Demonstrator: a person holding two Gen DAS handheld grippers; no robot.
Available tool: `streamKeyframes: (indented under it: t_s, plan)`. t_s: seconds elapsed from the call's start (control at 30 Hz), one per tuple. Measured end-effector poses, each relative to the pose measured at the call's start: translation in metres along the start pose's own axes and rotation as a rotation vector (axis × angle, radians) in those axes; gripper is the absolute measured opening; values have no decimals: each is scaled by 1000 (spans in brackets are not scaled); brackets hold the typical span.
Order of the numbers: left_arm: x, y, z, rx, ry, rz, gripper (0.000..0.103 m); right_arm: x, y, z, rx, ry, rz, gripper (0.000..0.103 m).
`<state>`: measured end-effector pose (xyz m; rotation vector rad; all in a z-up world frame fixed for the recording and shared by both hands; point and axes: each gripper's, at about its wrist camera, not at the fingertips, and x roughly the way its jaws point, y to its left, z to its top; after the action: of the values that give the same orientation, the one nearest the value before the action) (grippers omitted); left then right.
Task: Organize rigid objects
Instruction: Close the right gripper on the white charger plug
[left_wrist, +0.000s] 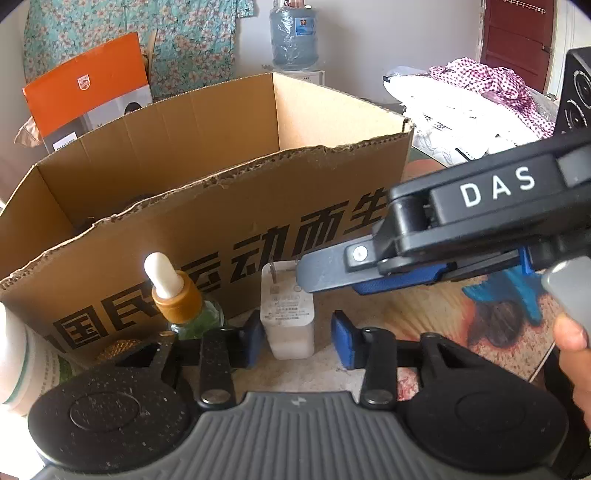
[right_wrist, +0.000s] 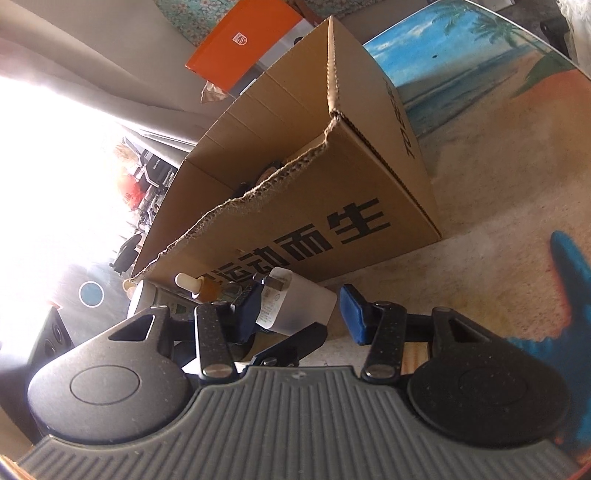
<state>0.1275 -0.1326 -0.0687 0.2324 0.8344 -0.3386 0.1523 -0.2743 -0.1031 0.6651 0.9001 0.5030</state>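
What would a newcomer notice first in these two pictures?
The big open cardboard box with bold black characters fills the middle of the table. In front of it stands a white charger, prongs up, between both grippers' blue pads. Left of it stands a dropper bottle.

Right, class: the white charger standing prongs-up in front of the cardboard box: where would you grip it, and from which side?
Probably best to grip the white charger across its two flat side faces, below the prongs. Come from the near side, tilted down: the cardboard box blocks the far side, and the dropper bottle stands close on its left.
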Motion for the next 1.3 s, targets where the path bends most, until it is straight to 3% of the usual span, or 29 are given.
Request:
streamKeyframes:
  t_s: [0.13, 0.23, 0.37, 0.5, 0.83, 1.3]
  plan:
    - [4, 2, 1, -26, 9, 15, 30, 7, -2, 4, 13, 16, 7, 47]
    - [4, 6, 1, -52, 12, -4, 29, 12, -3, 5, 26, 28, 15, 45]
    - [3, 8, 2, -55, 16, -30, 28, 15, -2, 2, 33, 45, 28, 35]
    - [-1, 6, -3, -48, 22, -46, 28, 13, 2, -2, 25, 51, 22, 33]
    - [-22, -4, -19, -46, 60, -111, 28, -6, 9, -22, 22, 85, -3, 33]
    - [-19, -14, -22, 10, 77, -108, 29, -9, 7, -35, 39, 93, -13, 42]
